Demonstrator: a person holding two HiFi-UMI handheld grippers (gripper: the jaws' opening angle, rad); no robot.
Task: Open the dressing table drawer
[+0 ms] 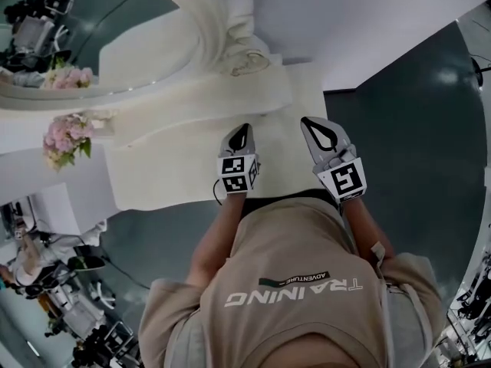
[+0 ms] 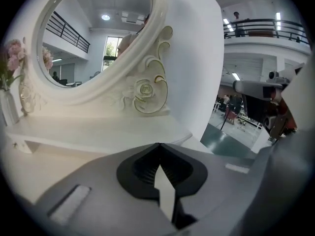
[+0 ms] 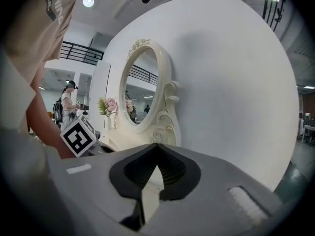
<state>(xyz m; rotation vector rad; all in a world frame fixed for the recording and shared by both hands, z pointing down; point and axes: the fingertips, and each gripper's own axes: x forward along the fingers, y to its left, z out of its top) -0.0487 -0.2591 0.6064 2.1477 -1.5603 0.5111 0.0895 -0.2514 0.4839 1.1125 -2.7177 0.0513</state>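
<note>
The cream dressing table (image 1: 176,163) stands against the white wall, its oval mirror (image 1: 92,33) at the upper left of the head view. No drawer front shows in any view. My left gripper (image 1: 245,127) hovers over the table top's right part, shut and empty. The right gripper (image 1: 305,120) is beside it, past the table's right end, also shut with nothing in it. In the left gripper view the closed jaw tips (image 2: 158,145) point at the table top (image 2: 98,132) below the carved mirror frame (image 2: 145,90). The right gripper's tips (image 3: 157,144) point along the wall toward the mirror (image 3: 140,90).
A vase of pink flowers (image 1: 65,138) stands at the table's left end. Dark green floor (image 1: 406,144) lies right of the table. The white wall (image 3: 226,82) rises close by the right gripper. A person (image 3: 69,100) stands far off behind equipment (image 1: 61,297).
</note>
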